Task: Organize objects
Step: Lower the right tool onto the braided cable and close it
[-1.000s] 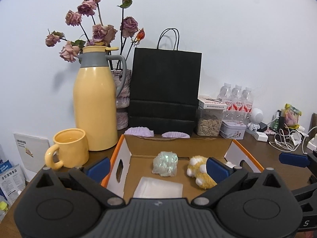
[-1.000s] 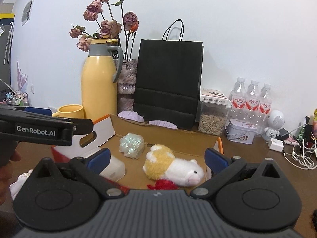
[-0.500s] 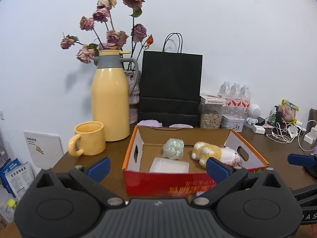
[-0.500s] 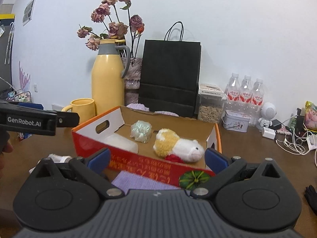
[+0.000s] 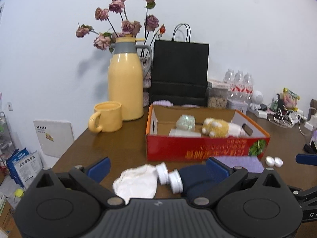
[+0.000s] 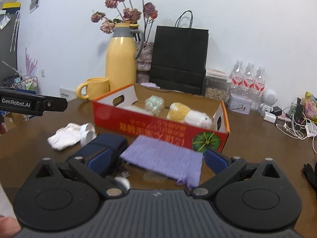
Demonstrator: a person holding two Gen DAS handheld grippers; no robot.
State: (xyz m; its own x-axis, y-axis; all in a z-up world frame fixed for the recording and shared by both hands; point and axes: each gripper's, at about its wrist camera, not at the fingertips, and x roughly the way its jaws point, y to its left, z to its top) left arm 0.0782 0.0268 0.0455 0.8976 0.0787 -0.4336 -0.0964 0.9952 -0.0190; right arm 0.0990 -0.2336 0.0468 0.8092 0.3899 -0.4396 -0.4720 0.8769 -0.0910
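A red cardboard box [image 5: 198, 148] [image 6: 148, 125] stands mid-table and holds a yellow-and-white plush toy [image 5: 220, 130] [image 6: 188, 117], a pale green bundle [image 5: 185, 122] [image 6: 154, 103] and a white item. In front of the box lie a white cloth [image 5: 136, 182] [image 6: 65, 135], two white jars [image 5: 175, 180], a dark blue case [image 5: 196, 178] [image 6: 103, 148], a purple cloth [image 5: 239, 161] [image 6: 164, 158] and two small white caps [image 5: 274, 160]. My left gripper [image 5: 158, 167] is open above the white cloth and jars. Over the purple cloth, my right gripper [image 6: 157, 159] is open and holds nothing.
A yellow thermos [image 5: 125, 87], a yellow mug [image 5: 107, 117], a vase of dried roses and a black paper bag [image 5: 180, 71] stand behind the box. Water bottles [image 6: 249, 81], tins, a small white robot toy and tangled cables [image 6: 293, 127] fill the right. A black glove [image 6: 311, 174] lies at the right edge.
Both grippers have drawn back from over the box toward the table's near edge. The loose items in front of the box have come into view. Both grippers stay open.
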